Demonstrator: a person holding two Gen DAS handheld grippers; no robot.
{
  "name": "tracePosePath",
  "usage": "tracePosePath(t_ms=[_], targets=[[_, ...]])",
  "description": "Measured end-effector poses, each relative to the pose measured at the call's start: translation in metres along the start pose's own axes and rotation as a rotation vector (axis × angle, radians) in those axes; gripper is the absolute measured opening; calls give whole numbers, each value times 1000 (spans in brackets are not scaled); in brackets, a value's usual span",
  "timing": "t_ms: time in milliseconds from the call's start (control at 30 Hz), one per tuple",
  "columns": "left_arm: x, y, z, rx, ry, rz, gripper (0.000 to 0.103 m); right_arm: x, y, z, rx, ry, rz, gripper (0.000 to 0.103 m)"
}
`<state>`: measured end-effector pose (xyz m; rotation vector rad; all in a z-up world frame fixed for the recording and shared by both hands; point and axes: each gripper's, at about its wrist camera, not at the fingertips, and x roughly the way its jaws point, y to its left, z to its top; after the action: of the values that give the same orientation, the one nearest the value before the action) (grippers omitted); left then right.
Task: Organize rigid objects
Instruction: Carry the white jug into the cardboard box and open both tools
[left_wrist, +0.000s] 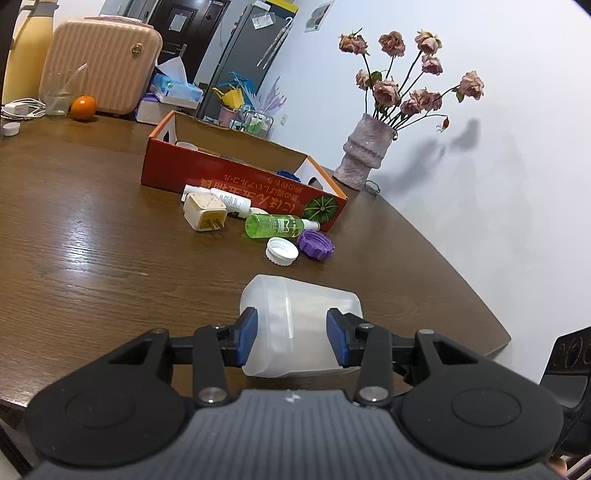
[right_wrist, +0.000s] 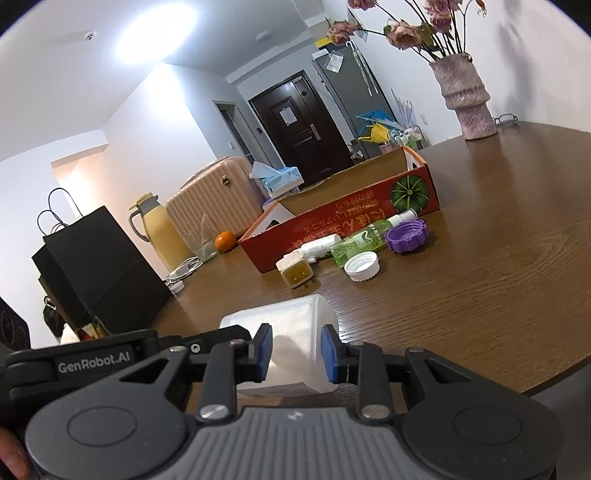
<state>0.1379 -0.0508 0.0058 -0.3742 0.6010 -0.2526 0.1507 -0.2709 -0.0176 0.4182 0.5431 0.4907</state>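
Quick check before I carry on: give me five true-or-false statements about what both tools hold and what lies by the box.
1. The left tool is closed on a translucent white container. True.
2. The right tool is open with nothing between its pads. False: its pads clamp a translucent white container.
3. The green bottle stands upright inside the red cardboard box. False: it lies on its side on the wooden table, in front of the box.
4. The purple cap and the white cap sit side by side on the table. True.
5. The plug adapter is already in the box. False: it rests on the table outside it.
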Motion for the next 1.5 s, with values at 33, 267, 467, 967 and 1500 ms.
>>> tracePosePath(t_ms=[33, 267, 467, 967, 1500], targets=[[0, 0, 0, -2, -3, 1, 41, 0, 1, 0, -2, -1, 1, 28], [12, 4, 9, -1, -7, 1, 41, 13, -4, 7, 0, 2, 5, 28], [37, 9, 47, -17, -30, -13, 41, 39, -5, 42, -52, -12, 4, 28], [141, 17, 186, 64, -82, -48, 41, 162, -38, 178, -37, -40, 19, 28], [310, 68, 287, 47, 10, 29, 40, 322, -96, 260, -5, 81, -7, 27]])
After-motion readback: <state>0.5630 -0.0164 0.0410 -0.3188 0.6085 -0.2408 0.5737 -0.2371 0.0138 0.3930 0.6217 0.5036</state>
